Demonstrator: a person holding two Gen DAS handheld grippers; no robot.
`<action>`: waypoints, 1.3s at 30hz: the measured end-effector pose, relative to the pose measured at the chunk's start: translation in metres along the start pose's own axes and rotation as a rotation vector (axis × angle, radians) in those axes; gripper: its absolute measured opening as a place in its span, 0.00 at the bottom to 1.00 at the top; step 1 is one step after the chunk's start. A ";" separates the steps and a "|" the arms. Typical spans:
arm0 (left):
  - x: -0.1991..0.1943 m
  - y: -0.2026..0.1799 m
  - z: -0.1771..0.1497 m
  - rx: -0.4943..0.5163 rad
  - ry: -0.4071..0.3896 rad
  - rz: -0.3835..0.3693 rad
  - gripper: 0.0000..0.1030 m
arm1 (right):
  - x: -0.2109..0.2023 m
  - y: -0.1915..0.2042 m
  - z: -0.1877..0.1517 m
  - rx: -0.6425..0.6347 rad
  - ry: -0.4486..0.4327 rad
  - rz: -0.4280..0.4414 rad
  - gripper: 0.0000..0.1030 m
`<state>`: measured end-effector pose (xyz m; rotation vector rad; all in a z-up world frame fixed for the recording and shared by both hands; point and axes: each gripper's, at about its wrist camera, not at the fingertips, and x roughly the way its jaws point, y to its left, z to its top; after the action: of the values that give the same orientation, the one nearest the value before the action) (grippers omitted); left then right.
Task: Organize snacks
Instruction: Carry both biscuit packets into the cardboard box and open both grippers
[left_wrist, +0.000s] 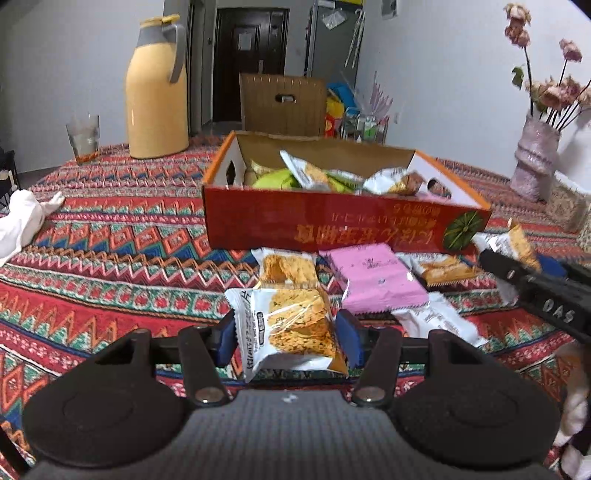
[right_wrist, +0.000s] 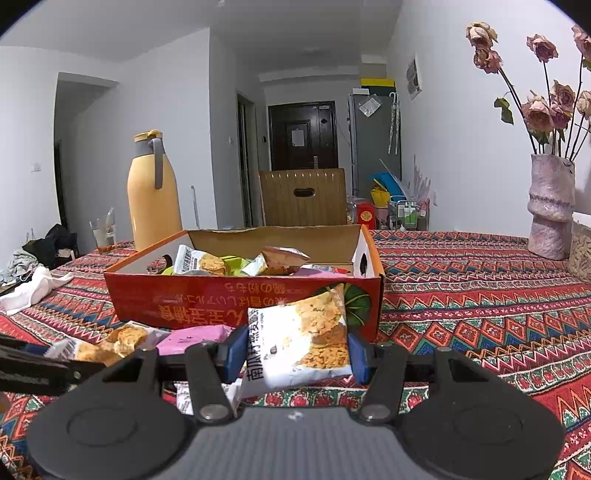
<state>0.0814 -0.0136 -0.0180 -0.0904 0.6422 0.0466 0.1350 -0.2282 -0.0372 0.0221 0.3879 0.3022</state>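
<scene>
A lived-in home — patterned tablecloth (right_wrist: 480, 280), yellow thermos jug (right_wrist: 153, 195), vase of dried roses (right_wrist: 550, 206), fridge (right_wrist: 373, 144) beside the front door (right_wrist: 303, 134).

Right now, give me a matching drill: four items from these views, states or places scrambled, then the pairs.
1. left gripper
2. pink flat snack packet
3. tall yellow thermos jug
4. red cardboard box

A. holds loose snack packets
B. lies on the patterned cloth before the box
C. stands beside a drinking glass
D. clamps a white cracker packet

Pairs: 1-D, 2-B, 3-C, 4-A
</scene>
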 end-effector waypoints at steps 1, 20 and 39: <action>-0.004 0.001 0.002 -0.002 -0.012 -0.002 0.55 | 0.000 0.001 0.000 -0.004 0.000 0.000 0.53; -0.016 0.007 0.074 0.002 -0.156 -0.018 0.55 | -0.004 0.025 0.056 -0.048 -0.058 0.002 0.52; 0.055 0.006 0.144 -0.047 -0.271 0.010 0.55 | 0.080 0.023 0.109 0.023 -0.058 -0.038 0.52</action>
<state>0.2106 0.0073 0.0632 -0.1240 0.3710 0.0820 0.2400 -0.1790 0.0356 0.0462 0.3338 0.2590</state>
